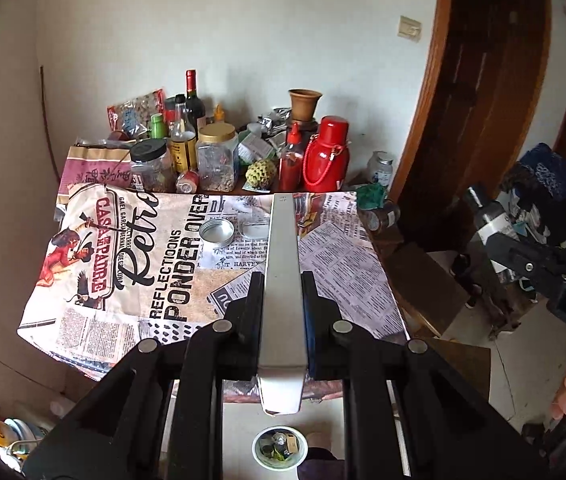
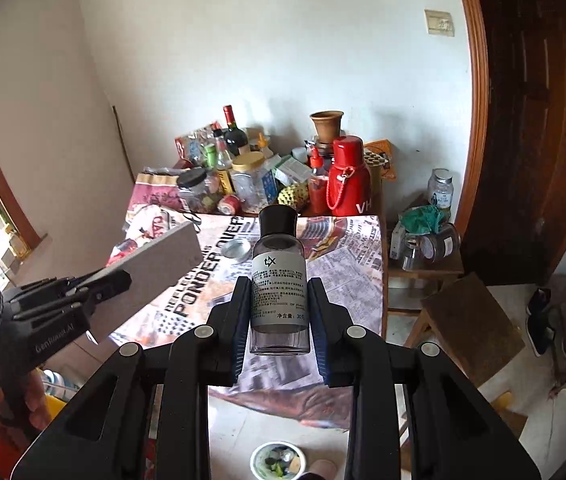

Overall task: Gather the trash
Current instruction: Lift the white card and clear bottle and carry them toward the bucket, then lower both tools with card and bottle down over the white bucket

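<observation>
1. The table [image 1: 95, 264], under a newsprint cloth, holds jars and bottles along its far edge.
2. The left gripper [image 1: 282, 304] clamps a flat grey box [image 1: 283, 264] edge-on, jaws narrow, lifted clear of the cloth.
3. The right gripper [image 2: 279, 304] grips a small labelled bottle [image 2: 279, 280], black cap pointing away.
4. A small trash bin [image 2: 279, 462] sits on the near floor below both loads, probably their destination.
5. A round metal lid [image 1: 216, 231] remains mid-table.

Left gripper [image 1: 283, 308] and right gripper [image 2: 281, 312] fingers both clamped, angled downward
</observation>
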`<state>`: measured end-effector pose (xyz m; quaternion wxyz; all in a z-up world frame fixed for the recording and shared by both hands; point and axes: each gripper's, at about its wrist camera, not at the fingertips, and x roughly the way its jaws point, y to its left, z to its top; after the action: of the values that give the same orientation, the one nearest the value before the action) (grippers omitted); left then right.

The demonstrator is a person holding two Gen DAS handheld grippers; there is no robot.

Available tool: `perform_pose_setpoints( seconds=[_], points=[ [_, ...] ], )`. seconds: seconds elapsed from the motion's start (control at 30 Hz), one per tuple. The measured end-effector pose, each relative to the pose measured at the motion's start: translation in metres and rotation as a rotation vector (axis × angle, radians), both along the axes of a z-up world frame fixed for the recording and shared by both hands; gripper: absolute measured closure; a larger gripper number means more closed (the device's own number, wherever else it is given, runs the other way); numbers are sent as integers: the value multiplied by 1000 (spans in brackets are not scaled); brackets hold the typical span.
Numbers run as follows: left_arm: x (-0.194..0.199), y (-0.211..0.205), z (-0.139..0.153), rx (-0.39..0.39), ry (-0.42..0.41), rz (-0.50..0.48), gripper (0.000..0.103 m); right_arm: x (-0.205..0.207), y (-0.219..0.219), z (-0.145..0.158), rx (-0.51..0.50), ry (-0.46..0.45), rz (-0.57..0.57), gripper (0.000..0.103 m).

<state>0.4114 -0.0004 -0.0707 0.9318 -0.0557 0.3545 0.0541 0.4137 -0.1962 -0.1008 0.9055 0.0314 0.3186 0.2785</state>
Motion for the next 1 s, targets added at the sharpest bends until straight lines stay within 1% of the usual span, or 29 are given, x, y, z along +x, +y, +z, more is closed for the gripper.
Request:
perform_pose_setpoints(
  seconds=[0.13, 0.37, 0.47, 0.6, 0.73, 0.8, 0.9, 1.0],
  points=[
    [-43, 5, 5, -1, -27, -52, 87, -38, 11, 2, 5, -18, -25, 77],
    [-124, 23, 2, -25, -25, -119, 87, -111, 35, -2, 8, -9, -73, 77],
    [-156, 31, -2, -38, -15, -145, 87, -141, 44, -6, -4, 15, -101, 77],
    [-193, 39, -12, -38, 10, -171, 87, -168, 51, -15, -19, 50, -128, 77],
    [-213, 44, -26, -56, 65, -186, 87, -189, 54, -27, -30, 102, -140, 77],
    [-217, 45, -35, -63, 95, -192, 87, -194, 54, -35, -39, 127, -143, 77],
    [-221, 46, -53, -88, 145, -199, 87, -197, 55, -50, -54, 170, -140, 77],
    [-219, 45, -77, -109, 204, -192, 87, -194, 56, -69, -70, 221, -137, 77]
  ],
)
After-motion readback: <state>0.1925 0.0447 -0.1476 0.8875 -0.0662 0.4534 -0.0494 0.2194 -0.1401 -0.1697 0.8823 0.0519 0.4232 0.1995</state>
